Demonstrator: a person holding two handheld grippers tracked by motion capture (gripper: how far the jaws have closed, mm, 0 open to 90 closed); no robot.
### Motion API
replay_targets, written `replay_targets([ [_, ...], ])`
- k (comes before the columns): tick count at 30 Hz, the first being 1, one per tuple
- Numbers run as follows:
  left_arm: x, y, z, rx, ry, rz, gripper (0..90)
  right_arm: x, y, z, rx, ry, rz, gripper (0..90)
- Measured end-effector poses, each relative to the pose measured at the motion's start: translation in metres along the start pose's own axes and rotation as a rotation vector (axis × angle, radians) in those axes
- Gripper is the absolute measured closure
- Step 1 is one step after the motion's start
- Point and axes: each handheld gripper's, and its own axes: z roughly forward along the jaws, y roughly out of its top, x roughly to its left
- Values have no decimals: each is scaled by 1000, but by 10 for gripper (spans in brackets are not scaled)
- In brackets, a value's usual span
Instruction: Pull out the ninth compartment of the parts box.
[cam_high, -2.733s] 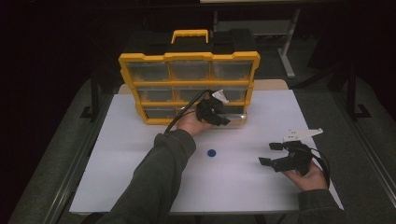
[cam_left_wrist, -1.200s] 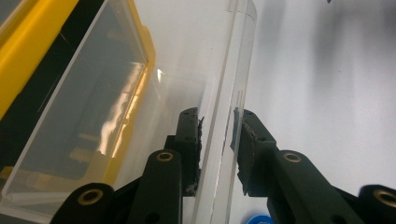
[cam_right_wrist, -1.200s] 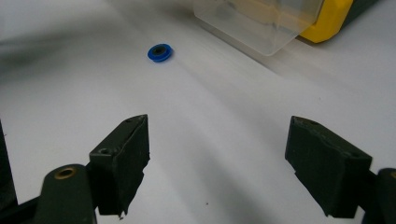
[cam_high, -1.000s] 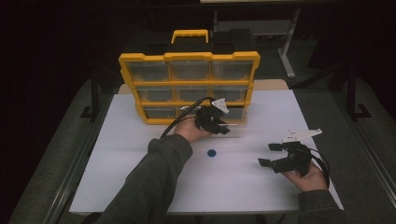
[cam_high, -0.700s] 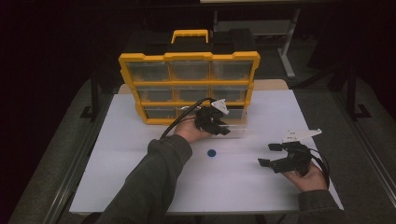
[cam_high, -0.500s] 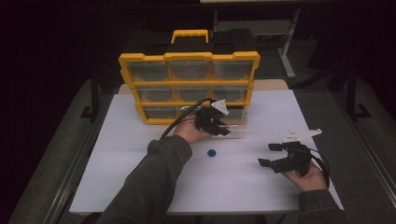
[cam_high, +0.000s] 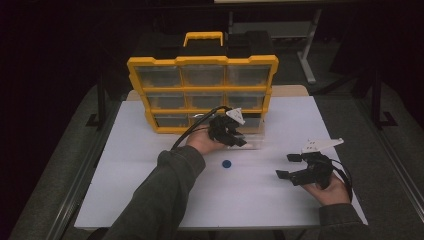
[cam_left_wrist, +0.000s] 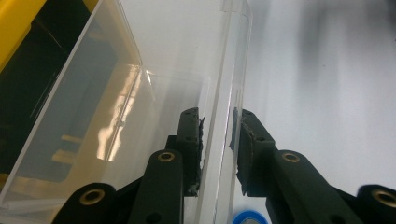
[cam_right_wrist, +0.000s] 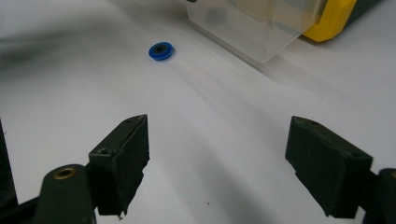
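A yellow organizer (cam_high: 200, 90) with clear drawers stands at the back of the white table (cam_high: 125, 190). Its bottom right drawer (cam_high: 252, 142) is pulled out onto the table. My left gripper (cam_high: 237, 141) is shut on that drawer's front wall; in the left gripper view the clear wall (cam_left_wrist: 224, 93) runs between the two pads of the gripper (cam_left_wrist: 219, 135). A small blue disc (cam_high: 227, 163) lies on the table just in front of that hand. My right gripper (cam_high: 287, 166) hovers at the right, open and holding nothing; its own view looks past its gripper (cam_right_wrist: 222, 135) at the disc (cam_right_wrist: 161, 50) and the drawer (cam_right_wrist: 252, 28).
The organizer has a yellow carry handle (cam_high: 203, 36) on top and its yellow corner (cam_right_wrist: 336, 18) sits beside the pulled drawer. The blue disc (cam_left_wrist: 245, 218) lies under the left jaws. Dark floor and table legs surround the table.
Compared with the oldest frame, my left hand has come slightly toward the near edge with the drawer in its grip. In the last second nothing has moved.
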Motion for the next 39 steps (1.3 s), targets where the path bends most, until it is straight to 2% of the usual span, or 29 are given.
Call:
replay_targets([
  [4, -1, 0, -1, -5, -4, -3, 674, 0, 0, 0, 0, 1, 0, 202],
  [9, -3, 1, -7, -35, 2, -11, 609, 0, 0, 0, 3, -1, 0, 202],
  [13, -6, 1, -15, -53, 9, -16, 560, 0, 0, 0, 1, -2, 1, 203],
  [16, -11, -2, -31, -102, 19, -32, 544, 0, 0, 0, 1, -6, -1, 202],
  [17, -11, -2, -31, -102, 19, -32, 543, 1, 0, -1, 2, -7, 0, 202],
  [18, -14, -5, -40, -118, 27, -35, 540, 1, 0, -1, 2, -9, -2, 202],
  [22, -17, -12, -57, -147, 26, -47, 527, 5, -1, -3, -4, -28, -6, 204],
  [23, -17, -12, -57, -147, 26, -47, 522, 5, -1, -3, -4, -28, -6, 204],
  [24, -18, -17, -64, -147, 27, -41, 520, 6, -1, -4, -3, -38, -11, 204],
  [27, -19, -22, -71, -149, 34, -31, 516, 7, -1, -4, -7, -41, -13, 206],
  [28, -20, -24, -72, -151, 31, -47, 513, 8, -2, -4, -8, -43, -12, 208],
  [35, -28, -44, -89, -161, 62, -59, 499, 9, -1, -2, -3, -43, -12, 209],
  [36, -29, -49, -92, -174, 65, -74, 497, 9, -1, -1, -4, -42, -16, 209],
  [39, -32, -59, -98, -180, 78, -82, 490, 10, -1, 0, -5, -41, -18, 210],
])
